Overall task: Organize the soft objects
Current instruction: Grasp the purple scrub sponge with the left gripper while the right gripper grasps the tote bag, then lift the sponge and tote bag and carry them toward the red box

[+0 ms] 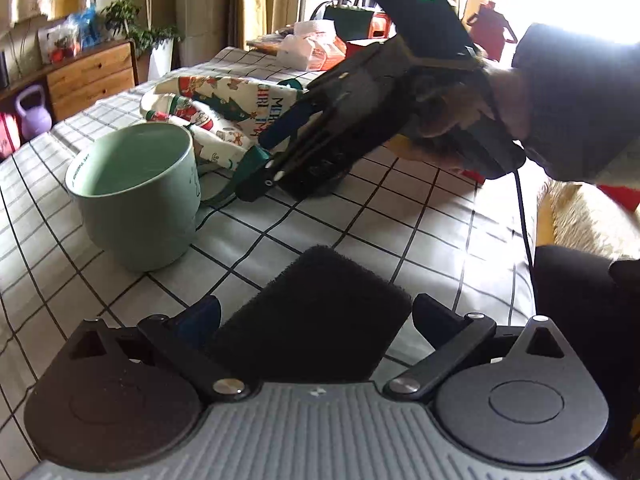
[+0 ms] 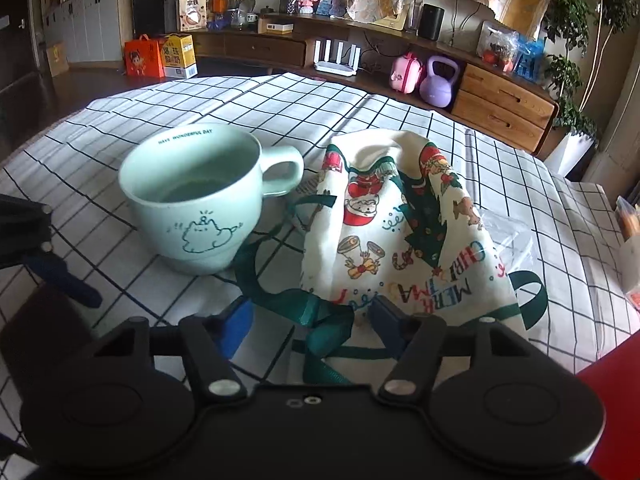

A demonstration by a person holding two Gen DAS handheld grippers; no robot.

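From the left wrist, the left gripper [image 1: 316, 312] holds a black felt pad [image 1: 316, 320] between its jaws, low over the checked cloth [image 1: 400, 240], while the right gripper [image 1: 260, 172] reaches toward the Christmas bag [image 1: 216, 108] behind the green mug [image 1: 136, 196]. From the right wrist, the right gripper [image 2: 308, 320] stands partly open with the bag's green strap [image 2: 320, 316] loose between its fingers; the Christmas bag [image 2: 400, 232] lies crumpled mid-cloth, just right of the mug [image 2: 200, 200].

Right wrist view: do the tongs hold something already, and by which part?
Nothing yet. The right tongs stand open around the green strap of the Christmas bag; the pads do not press it.
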